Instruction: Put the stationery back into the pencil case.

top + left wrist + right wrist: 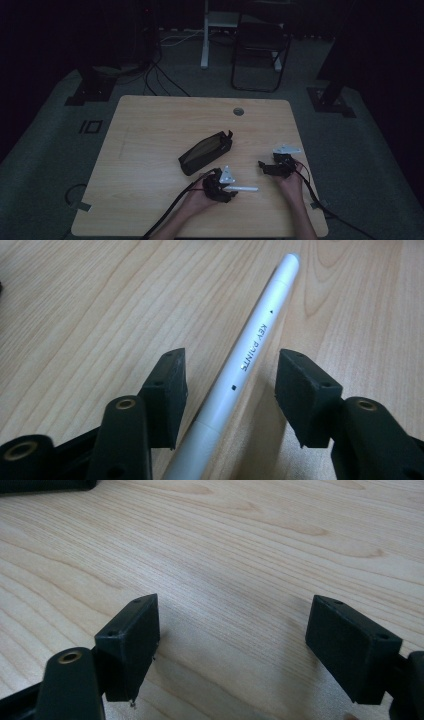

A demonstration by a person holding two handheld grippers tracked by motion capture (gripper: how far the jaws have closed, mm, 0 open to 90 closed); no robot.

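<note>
The slim white plastic pen (250, 347), printed with the words KEY POINTS along its barrel, lies flat on the pale wood-grain table (150, 130), between the two black jaws of the left hand-held gripper (231, 385). The barrel runs lengthwise along the gap, nearer the left pad than the right. Neither pad presses on it: bare wood shows between the barrel and the right pad, and the near side appears to be clear of the left pad by a narrow margin. The jaws stand roughly half apart and hold nothing.

Judgement on the step in hand: this is the approach to a pick-up of the pen. To do it well, the barrel should be centred between the pads before closing, so that the nearer pad does not roll it sideways. The pads should come low enough to take the round barrel across its middle, then close evenly.

To the right of the left hand-held gripper, the right hand-held gripper (232, 645) rests low over bare table, jaws wide apart, touching and holding nothing. Beyond the left hand-held gripper, farther from the person, lies a long black fabric pencil case (206, 152), apart from the pen.
</note>
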